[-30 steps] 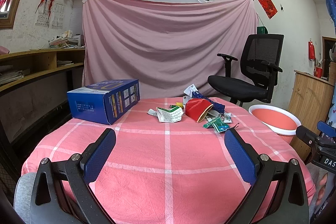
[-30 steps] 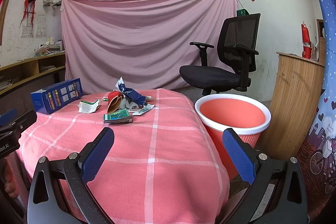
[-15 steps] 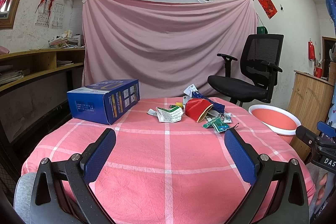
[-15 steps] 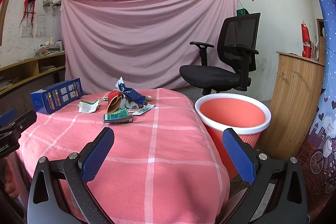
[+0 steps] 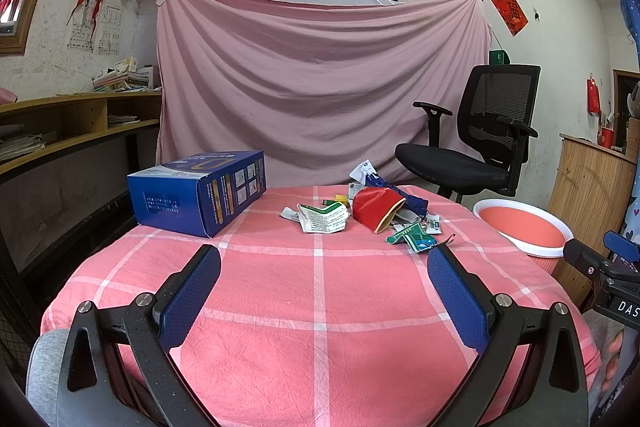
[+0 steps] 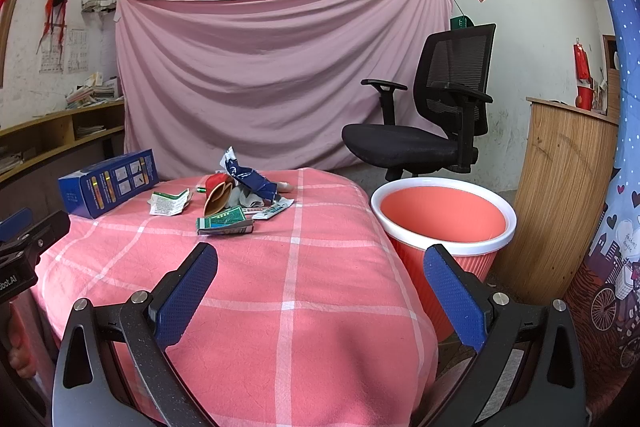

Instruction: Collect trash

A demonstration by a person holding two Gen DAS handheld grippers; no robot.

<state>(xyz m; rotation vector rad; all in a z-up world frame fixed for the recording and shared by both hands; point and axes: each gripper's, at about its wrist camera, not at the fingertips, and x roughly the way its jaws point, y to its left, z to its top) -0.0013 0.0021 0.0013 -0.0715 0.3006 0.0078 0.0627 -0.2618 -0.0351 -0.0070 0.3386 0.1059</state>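
A pile of trash lies at the far side of the pink checked table: a red paper cup (image 5: pixel 374 206) on its side, a white and green wrapper (image 5: pixel 322 218), a flat green box (image 5: pixel 412 235) and a crumpled blue wrapper (image 6: pixel 250 178). The pile also shows in the right wrist view, with the cup (image 6: pixel 216 193) and the green box (image 6: pixel 225 221). An orange bin with a white rim (image 6: pixel 442 213) stands on the floor right of the table. My left gripper (image 5: pixel 323 269) is open and empty above the table's near part. My right gripper (image 6: pixel 320 267) is open and empty over the table's right edge.
A blue carton (image 5: pixel 198 189) stands at the table's far left. A black office chair (image 6: pixel 424 123) stands behind the bin. A wooden cabinet (image 6: pixel 564 195) is right of the bin. Shelves (image 5: pixel 60 131) line the left wall. A pink sheet (image 5: pixel 320 87) hangs behind.
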